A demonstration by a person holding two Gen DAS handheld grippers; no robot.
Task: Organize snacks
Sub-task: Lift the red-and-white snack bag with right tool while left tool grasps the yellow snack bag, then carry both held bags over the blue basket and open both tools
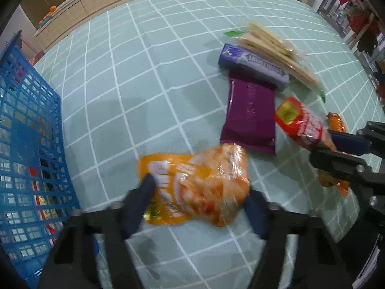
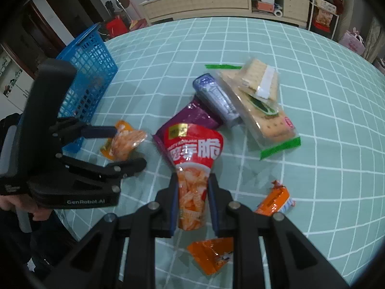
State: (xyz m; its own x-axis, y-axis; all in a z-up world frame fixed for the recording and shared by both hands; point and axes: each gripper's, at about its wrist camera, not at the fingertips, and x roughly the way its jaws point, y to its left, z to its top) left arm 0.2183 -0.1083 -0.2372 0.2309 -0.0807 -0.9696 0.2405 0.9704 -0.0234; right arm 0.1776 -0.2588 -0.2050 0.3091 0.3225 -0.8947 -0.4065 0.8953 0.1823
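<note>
Checked green tablecloth is carrying scattered snacks, blue basket at frame left. Left gripper is seemingly pinching the orange packet; right gripper is clamping the red packet. Next, both likely need carrying basketward.

Mint-green checked cloth with white grid lines covers the surface. Light wood cabinet along the top of the right wrist view, open shelves of boxes to its right. Dark doorway upper left. Red clutter upper right in the left wrist view.
</note>
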